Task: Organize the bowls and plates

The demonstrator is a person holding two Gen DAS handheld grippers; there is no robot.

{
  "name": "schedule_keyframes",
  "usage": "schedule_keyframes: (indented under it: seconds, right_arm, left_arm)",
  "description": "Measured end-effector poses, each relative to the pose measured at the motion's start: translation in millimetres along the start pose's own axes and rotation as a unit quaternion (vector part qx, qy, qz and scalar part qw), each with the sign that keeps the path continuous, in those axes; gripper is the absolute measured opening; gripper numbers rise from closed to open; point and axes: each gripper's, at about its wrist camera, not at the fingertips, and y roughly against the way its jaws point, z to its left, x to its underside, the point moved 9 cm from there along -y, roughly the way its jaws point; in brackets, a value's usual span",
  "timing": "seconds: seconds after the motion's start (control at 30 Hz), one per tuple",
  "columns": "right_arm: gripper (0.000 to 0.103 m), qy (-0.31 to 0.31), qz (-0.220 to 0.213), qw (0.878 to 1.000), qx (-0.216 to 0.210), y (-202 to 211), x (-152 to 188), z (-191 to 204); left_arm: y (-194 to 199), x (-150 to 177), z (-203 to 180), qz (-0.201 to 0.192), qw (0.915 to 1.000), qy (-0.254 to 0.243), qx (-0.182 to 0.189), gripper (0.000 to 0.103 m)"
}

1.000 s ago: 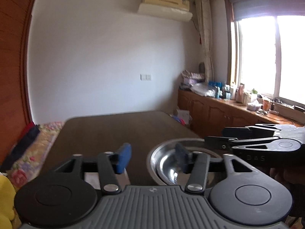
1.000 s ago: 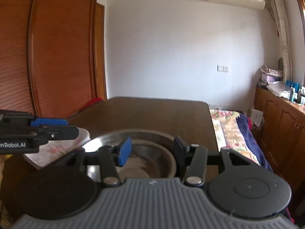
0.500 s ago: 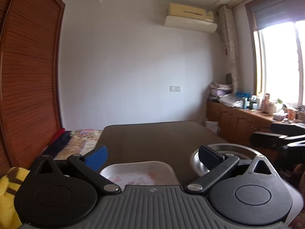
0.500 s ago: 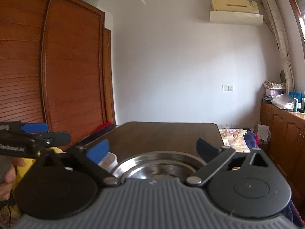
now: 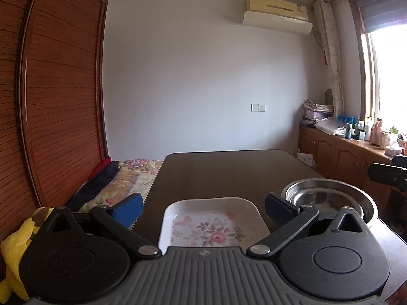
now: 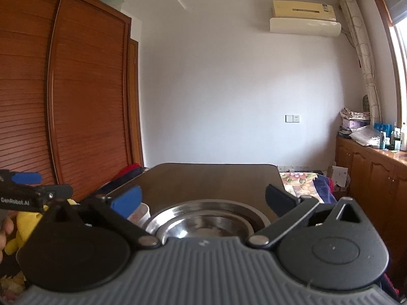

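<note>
Your table [image 5: 223, 170] is dark wood, bare and glossy across its far half, and it runs toward a plain white wall [image 5: 203, 81] with a switch plate [image 5: 258, 107] and an air conditioner [image 5: 277, 12] high up. A slatted wooden wardrobe [image 6: 63, 96] fills the left side of the room, and a low wooden cabinet [image 5: 338, 152] crowded with bottles and bags runs under the window [image 5: 389, 76] on the right. Floral bedding [image 5: 127, 178] lies beside the table on the floor side, with dark and red cloth piled on it. At the near end of the table sit your two pieces: a white floral dish [image 5: 212, 223], rectangular, and just to its right a steel bowl [image 5: 328, 198] that seems to have a second bowl nested in it, though glare makes that hard to judge. Your left gripper [image 5: 203, 206] stands with its jaws spread wide, having just been opening, the dish lying between and below them with neither pad pressing it. Your right gripper [image 6: 203, 199] likewise stands spread, its jaws having just been opening, with the steel bowl [image 6: 203, 222] below and between them, untouched. Each gripper shows at the edge of the other's view. A yellow cloth [image 5: 15, 254] hangs at your left, and part of your hand [image 6: 5, 231] shows beside it.
</note>
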Motion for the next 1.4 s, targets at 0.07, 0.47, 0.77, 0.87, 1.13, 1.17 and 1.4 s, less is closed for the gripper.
schedule_keyframes:
  seconds: [0.07,0.47,0.77,0.87,1.13,1.17,1.4]
  right_arm:
    - [0.103,0.003,0.001,1.000,0.006,1.6,2.6,2.3]
    - [0.103,0.003,0.008,0.999,0.035,9.9,16.7,7.5]
    - [0.103,0.007,0.014,0.998,0.062,10.0,31.3,2.7]
    - [0.103,0.003,0.017,0.998,0.064,9.3,34.0,0.7]
    - [0.103,0.002,0.021,0.997,0.069,9.4,36.4,-2.9]
    - [0.103,0.003,0.021,0.997,0.070,9.5,36.3,-2.7]
    - [0.103,0.000,0.026,0.997,0.072,9.2,37.7,-5.5]
  left_arm:
    - [4.4,2.4,0.8,-0.002,1.0000,-0.001,0.001,0.103]
    - [12.4,20.7,-10.3,0.002,0.9998,-0.022,0.001,0.103]
    - [10.7,28.3,-16.0,0.007,0.9997,-0.023,0.000,0.103]
    - [8.6,31.3,-15.4,0.011,0.9997,-0.020,0.001,0.103]
    - [8.6,31.6,-13.4,0.009,0.9998,-0.020,-0.003,0.103]
    - [9.0,31.0,-13.1,0.009,0.9998,-0.019,-0.004,0.103]
    - [9.2,28.6,-9.9,0.006,0.9999,-0.014,-0.007,0.103]
